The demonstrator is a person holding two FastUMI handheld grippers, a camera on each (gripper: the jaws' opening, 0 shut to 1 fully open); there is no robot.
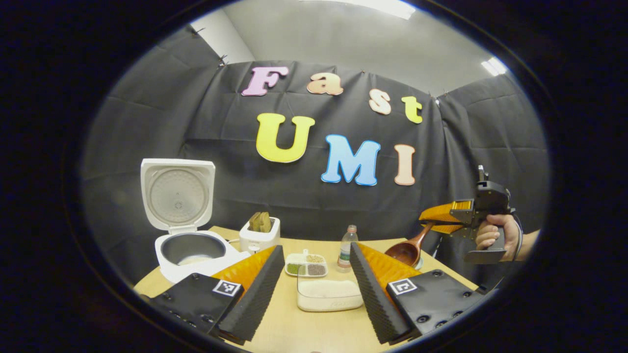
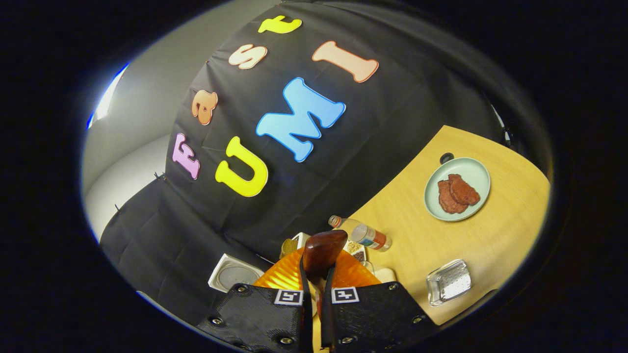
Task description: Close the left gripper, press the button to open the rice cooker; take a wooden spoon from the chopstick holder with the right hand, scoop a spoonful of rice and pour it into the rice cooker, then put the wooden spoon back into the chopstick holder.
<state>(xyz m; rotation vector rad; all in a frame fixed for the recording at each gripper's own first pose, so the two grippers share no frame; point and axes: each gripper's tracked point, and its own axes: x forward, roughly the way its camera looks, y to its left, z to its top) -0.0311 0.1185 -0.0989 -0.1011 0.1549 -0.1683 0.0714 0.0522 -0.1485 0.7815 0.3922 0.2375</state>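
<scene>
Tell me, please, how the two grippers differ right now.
The left gripper is open and empty, low over the table; the right gripper is shut on the spoon and held higher, clear of the table. Both have orange fingers with black pads.

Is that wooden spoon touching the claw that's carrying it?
Touching: in the right gripper view the right claw has both fingers pressed on the wooden spoon handle.
</scene>
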